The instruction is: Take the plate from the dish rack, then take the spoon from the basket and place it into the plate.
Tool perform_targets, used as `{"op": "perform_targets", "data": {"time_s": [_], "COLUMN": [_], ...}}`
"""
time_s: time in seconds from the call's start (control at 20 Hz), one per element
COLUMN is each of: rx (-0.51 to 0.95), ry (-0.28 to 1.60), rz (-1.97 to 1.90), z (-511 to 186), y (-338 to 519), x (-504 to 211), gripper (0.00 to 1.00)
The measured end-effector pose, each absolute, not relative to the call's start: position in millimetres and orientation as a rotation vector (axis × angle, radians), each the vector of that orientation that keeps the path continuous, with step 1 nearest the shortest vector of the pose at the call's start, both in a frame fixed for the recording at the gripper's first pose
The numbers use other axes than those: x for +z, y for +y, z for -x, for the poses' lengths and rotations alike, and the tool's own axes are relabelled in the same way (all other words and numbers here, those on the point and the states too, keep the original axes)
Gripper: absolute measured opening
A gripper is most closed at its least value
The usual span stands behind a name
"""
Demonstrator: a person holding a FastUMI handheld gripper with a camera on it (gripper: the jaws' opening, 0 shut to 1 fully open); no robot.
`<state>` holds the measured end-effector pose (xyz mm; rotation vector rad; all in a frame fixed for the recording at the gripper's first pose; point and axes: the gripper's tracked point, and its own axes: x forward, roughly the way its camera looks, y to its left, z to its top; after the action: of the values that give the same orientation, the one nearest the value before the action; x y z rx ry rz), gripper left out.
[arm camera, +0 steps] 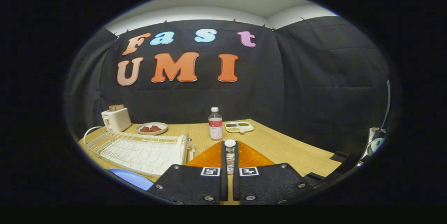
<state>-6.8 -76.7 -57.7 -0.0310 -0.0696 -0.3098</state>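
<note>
My gripper (229, 146) is shut on a spoon (229, 163), which stands between the two fingers. The spoon's patterned handle runs up the narrow gap and its white rounded end pokes out at the fingertips. Right under and just beyond the fingers lies an orange ribbed plate (252, 157) on the wooden table; whether the spoon touches it I cannot tell. The white wire dish rack (139, 150) lies to the left of the fingers with nothing in its slots.
A blue rounded object (132, 178) lies near the rack's front corner. Beyond the plate stand a water bottle (215, 124) and a divided snack tray (239, 126). A toaster (116, 118) and a dish of food (152, 128) stand behind the rack.
</note>
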Motion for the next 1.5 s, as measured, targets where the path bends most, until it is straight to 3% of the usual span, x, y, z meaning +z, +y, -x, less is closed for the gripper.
{"op": "perform_targets", "data": {"time_s": [0.75, 1.5], "rx": [-0.115, 0.183], "ry": [-0.167, -0.058], "rz": [0.040, 0.036], "z": [103, 128], "y": [24, 151], "x": [-22, -87], "gripper": [0.06, 0.06]}}
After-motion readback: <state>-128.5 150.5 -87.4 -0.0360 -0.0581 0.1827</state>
